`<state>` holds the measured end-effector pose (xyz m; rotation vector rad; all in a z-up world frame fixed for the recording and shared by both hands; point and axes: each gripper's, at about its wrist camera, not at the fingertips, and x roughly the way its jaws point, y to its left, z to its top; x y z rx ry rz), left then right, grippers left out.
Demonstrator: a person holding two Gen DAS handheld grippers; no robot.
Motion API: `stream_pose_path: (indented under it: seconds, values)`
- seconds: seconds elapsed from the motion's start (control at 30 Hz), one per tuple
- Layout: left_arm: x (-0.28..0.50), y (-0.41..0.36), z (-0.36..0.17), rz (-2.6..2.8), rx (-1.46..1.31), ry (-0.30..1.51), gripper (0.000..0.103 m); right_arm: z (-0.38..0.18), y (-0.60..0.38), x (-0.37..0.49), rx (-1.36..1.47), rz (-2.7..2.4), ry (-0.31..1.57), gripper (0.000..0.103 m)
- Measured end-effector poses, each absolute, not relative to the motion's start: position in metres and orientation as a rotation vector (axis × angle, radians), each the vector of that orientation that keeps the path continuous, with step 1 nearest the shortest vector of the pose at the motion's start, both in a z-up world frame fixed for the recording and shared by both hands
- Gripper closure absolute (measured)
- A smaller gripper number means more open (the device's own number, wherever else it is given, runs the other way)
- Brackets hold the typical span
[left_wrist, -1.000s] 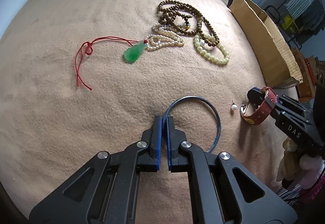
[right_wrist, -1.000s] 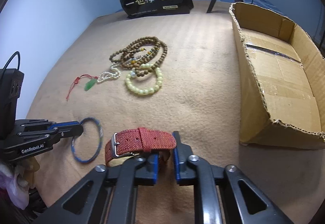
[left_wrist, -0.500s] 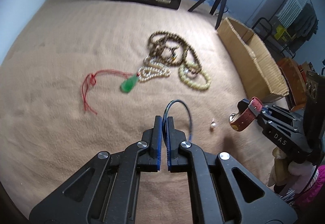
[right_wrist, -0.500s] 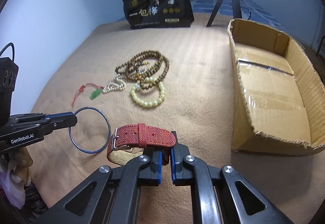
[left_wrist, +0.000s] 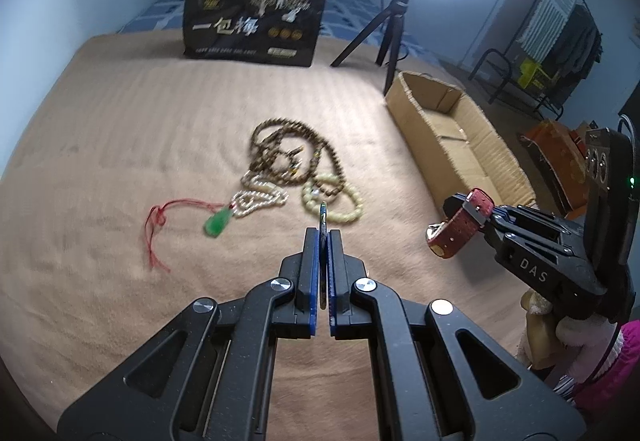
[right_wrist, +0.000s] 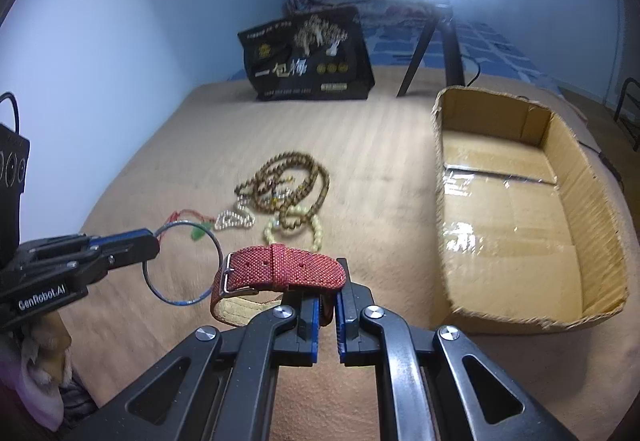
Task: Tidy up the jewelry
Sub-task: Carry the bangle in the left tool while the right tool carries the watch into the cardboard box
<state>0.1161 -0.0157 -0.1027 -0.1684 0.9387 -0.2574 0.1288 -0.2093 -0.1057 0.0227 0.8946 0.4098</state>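
Observation:
My left gripper (left_wrist: 323, 237) is shut on a thin blue bangle (right_wrist: 182, 265), held in the air above the tan blanket; in the left wrist view the bangle (left_wrist: 322, 215) shows edge-on. My right gripper (right_wrist: 328, 305) is shut on a red woven watch strap (right_wrist: 280, 271), also lifted; it shows in the left wrist view (left_wrist: 460, 225). On the blanket lie a brown bead necklace (left_wrist: 296, 153), a white pearl strand (left_wrist: 256, 199), a pale yellow bead bracelet (left_wrist: 336, 201) and a green pendant (left_wrist: 216, 223) on a red cord. An open cardboard box (right_wrist: 520, 209) stands to the right.
A black printed bag (left_wrist: 252, 25) stands at the far edge of the blanket. A ring light on a tripod (left_wrist: 392, 17) stands behind the box. Chairs and clutter sit on the floor beyond the box at the right (left_wrist: 560, 61).
Both grippers have risen off the blanket, carrying the blue bangle and the red strap. The views have tilted up towards the box and the ring light.

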Motion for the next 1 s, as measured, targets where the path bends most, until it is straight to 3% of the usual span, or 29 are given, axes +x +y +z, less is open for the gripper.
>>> stream_pose_path:
  seconds: [1.0]
  values:
    - [0.155,-0.143,-0.046,-0.457,-0.086,0.770,0.102,-0.063,-0.323,0.201,0.114,0.165,0.800,0.100]
